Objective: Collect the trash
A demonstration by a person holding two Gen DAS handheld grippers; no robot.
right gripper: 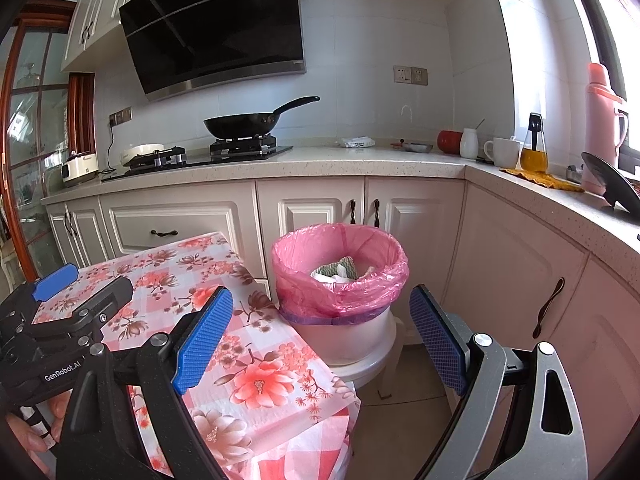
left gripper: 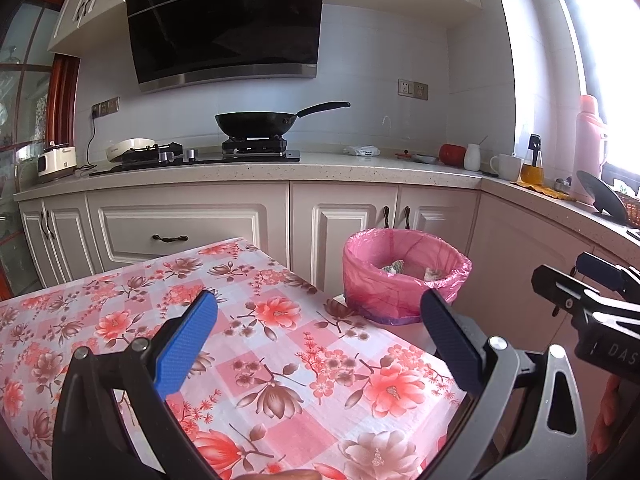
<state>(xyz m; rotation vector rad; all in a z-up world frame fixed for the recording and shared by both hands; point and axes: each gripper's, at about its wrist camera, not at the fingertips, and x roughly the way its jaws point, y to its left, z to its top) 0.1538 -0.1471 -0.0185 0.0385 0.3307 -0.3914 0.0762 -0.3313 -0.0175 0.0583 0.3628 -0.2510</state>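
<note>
A long speckled counter [right gripper: 320,162] runs along the white cabinets, carrying a black wok [right gripper: 240,125] on the stove. In front of it stands a table under a pink floral tablecloth [left gripper: 280,344]. Just beside the table's far right corner sits the bin [right gripper: 348,336], a white tub on a white stool, lined with a pink bag [right gripper: 340,280] folded over its rim. Inside lies the trash [right gripper: 340,270]: crumpled white paper and a piece with green zigzag stripes, low in the bag.

The left hand-held gripper [left gripper: 320,336] hangs above the tablecloth with its blue pads spread wide, holding nothing and touching nothing. The right hand-held gripper [right gripper: 320,336] is likewise spread wide and empty, its pads framing the bin from the near side without contact
</note>
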